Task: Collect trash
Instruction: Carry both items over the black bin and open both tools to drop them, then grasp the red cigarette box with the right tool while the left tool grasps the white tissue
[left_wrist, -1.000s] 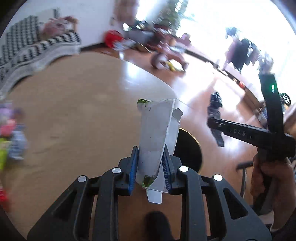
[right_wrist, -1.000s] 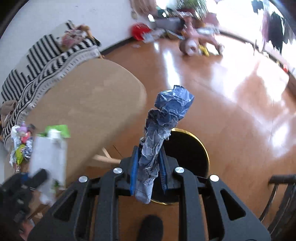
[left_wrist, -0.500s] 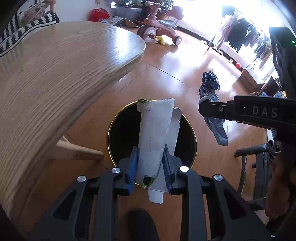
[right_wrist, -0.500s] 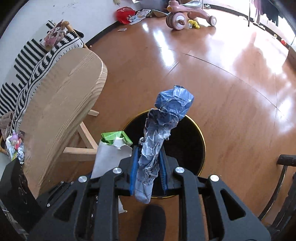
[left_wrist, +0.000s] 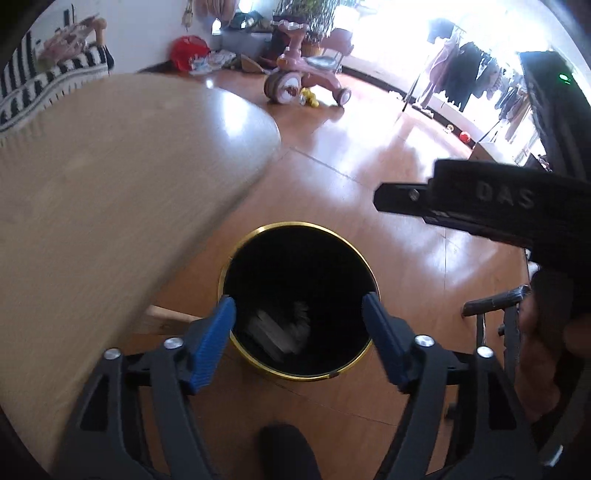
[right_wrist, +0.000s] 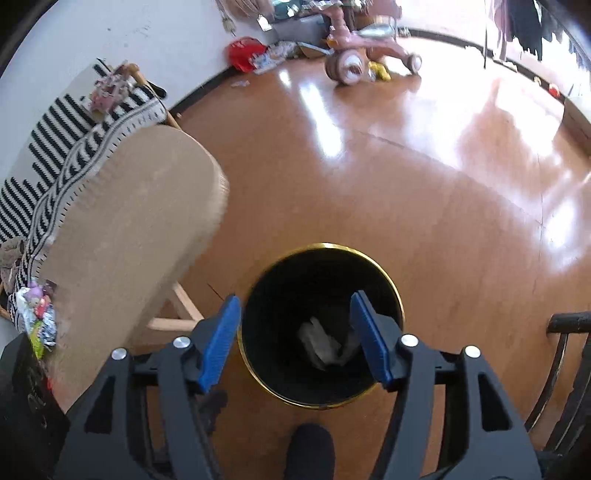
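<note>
A black round trash bin with a gold rim (left_wrist: 258, 232) stands on the wood floor beside the table; it also shows in the right wrist view (right_wrist: 397, 291). My left gripper (left_wrist: 301, 306) is open and empty, right above the bin. My right gripper (right_wrist: 295, 306) is open and empty above the bin too. Pale crumpled trash (left_wrist: 277, 330) lies at the bottom of the bin, also seen in the right wrist view (right_wrist: 323, 345). The right gripper's black body (left_wrist: 491, 203) shows at the right of the left wrist view.
A light wooden table (left_wrist: 92, 192) fills the left, with colourful wrappers (right_wrist: 37, 317) at its near end. A striped sofa (right_wrist: 55, 147) is behind it. A pink ride-on toy (left_wrist: 299, 77) stands far off. A dark chair (right_wrist: 569, 354) is at the right.
Both grippers have opened over the bin. The white carton has left the left gripper and the blue crumpled wrapper has left the right one; trash now lies in the bin.
</note>
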